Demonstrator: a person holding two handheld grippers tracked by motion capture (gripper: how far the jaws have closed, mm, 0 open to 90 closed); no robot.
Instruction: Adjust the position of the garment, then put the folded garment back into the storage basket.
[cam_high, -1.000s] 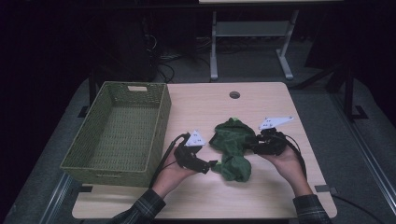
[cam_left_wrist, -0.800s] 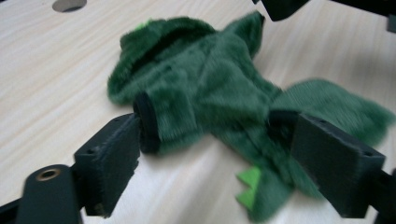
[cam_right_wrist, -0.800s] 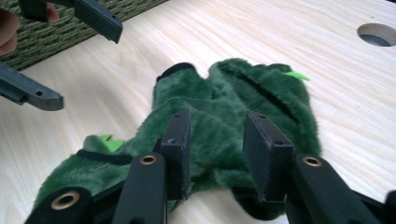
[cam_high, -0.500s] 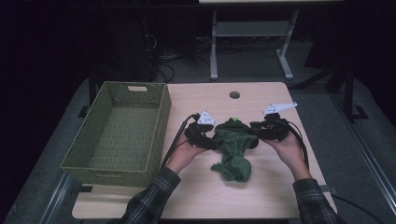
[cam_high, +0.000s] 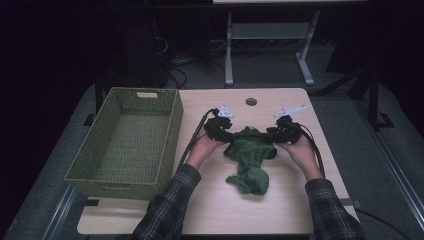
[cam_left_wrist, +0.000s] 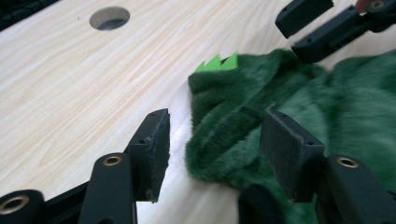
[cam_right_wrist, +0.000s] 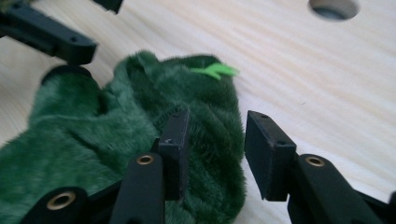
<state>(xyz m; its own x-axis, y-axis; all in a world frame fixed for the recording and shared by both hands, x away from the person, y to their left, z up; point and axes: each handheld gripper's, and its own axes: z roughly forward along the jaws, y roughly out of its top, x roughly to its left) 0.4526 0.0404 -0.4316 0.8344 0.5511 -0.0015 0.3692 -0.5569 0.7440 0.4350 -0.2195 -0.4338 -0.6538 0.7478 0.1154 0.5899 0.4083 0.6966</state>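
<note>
- Dark green fuzzy plush cloth (cam_high: 248, 159) lies crumpled on the light wood-grain table (cam_high: 210, 205), just right of the green woven rectangular basket (cam_high: 127, 140), apart from it. The basket looks empty.
- Left gripper (cam_high: 226, 138) sits at the cloth's left upper edge and right gripper (cam_high: 271, 135) at its right upper edge, so both flank the end of the cloth farther from the person.
- Left jaws have just been closing. In the left gripper view a fold of plush (cam_left_wrist: 224, 135) sits between the pads, but a gap shows at the left pad (cam_left_wrist: 156, 149): spread, not yet pinching.
- Right jaws are part-spread around the cloth's edge (cam_right_wrist: 219, 140). The left pad (cam_right_wrist: 175, 149) rests against the pile while the other stands clear of it. This looks like no real pinch yet, though the fur hides the contact line.
- A small bright green zigzag felt trim (cam_left_wrist: 217, 62) pokes out at the cloth's far corner, toward the round cable hole (cam_high: 251, 102).
- Judged step: grab both upper corners to lift or spread the cloth.
- To do it well: push each pad pair deeper over the edge before closing, so they catch fabric and not just pile. Close both evenly, then lift together and keep the cloth taut. A shallow bite will likely slip.
</note>
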